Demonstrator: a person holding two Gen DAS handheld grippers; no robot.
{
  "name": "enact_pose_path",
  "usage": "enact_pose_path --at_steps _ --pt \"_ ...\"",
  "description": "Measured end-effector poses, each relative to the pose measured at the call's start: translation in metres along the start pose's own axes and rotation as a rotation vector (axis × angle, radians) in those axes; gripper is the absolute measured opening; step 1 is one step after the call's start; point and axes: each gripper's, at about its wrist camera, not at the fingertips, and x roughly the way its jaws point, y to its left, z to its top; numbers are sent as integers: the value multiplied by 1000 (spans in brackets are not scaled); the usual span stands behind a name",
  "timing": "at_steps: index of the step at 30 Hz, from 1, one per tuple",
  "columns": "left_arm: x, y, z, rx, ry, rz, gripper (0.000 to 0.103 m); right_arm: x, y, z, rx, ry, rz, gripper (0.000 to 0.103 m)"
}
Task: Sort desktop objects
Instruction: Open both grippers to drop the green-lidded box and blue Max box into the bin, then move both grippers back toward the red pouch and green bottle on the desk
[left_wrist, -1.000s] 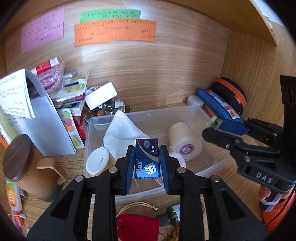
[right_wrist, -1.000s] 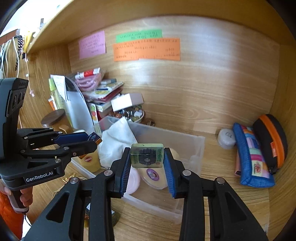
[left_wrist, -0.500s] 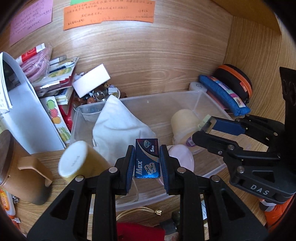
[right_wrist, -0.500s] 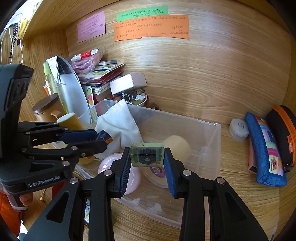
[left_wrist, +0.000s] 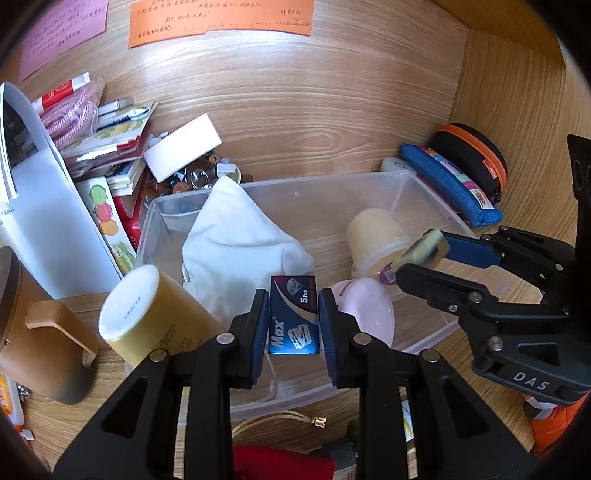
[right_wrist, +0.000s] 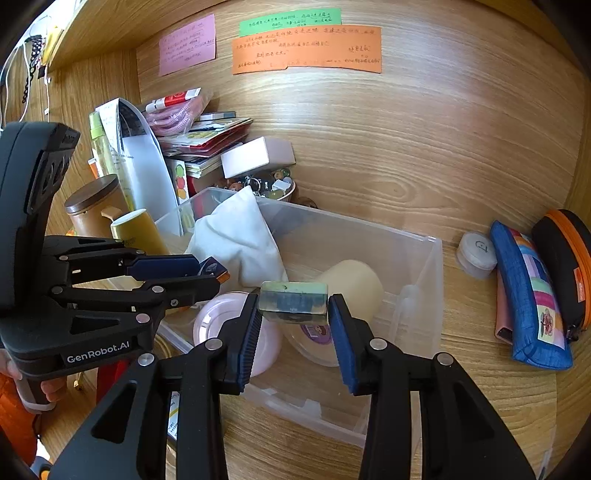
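Note:
My left gripper (left_wrist: 291, 317) is shut on a small blue "Max" blade box (left_wrist: 294, 320) and holds it over the near edge of a clear plastic bin (left_wrist: 413, 184). My right gripper (right_wrist: 293, 317) has its jaws parted; a small green block (right_wrist: 293, 302), blurred, sits between the tips with a gap at each side. It hangs over the bin (right_wrist: 424, 280). In the bin lie a white cloth pouch (left_wrist: 240, 243), a cream tape roll (left_wrist: 373, 232) and a pink round lid (left_wrist: 364, 310). The right gripper also shows in the left wrist view (left_wrist: 421, 258).
A yellow cylinder (left_wrist: 147, 317) leans at the bin's left corner beside a brown wooden mug (left_wrist: 40, 332). Books and papers (left_wrist: 92, 155) stack at the back left. A blue pouch (right_wrist: 528, 295), an orange-trimmed case (right_wrist: 565, 258) and a small white pot (right_wrist: 476, 253) lie right of the bin.
Both grippers moved in lower over the bin. The right gripper's jaws have parted and the green block now looks loose and blurred between them. The left still holds the blue box.

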Motion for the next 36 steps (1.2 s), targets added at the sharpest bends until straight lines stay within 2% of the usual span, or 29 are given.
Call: enact_pose_path --at_steps 5,15,17,19,23,30,33,36 --pt "0 1 -1 -2 -5 -10 26 0 0 -1 0 3 -2 42" --pt "-5 -4 -1 12 -27 -5 29 0 2 -3 -3 -2 -5 42" --pt "-10 -7 1 17 -44 18 33 0 1 -3 7 -4 16 42" --pt "-17 -8 3 11 -60 30 42 -1 0 -2 16 -7 31 42" --pt "-35 -6 3 2 -89 48 50 -6 -3 0 40 -19 54 43" --pt "-76 -2 -2 -5 -169 108 70 -27 1 7 51 -56 64 46" --pt "-90 2 -9 -11 -186 123 72 -39 8 7 43 -80 62 55" --pt "-98 3 -14 -19 -195 135 73 -52 16 5 28 -104 59 57"
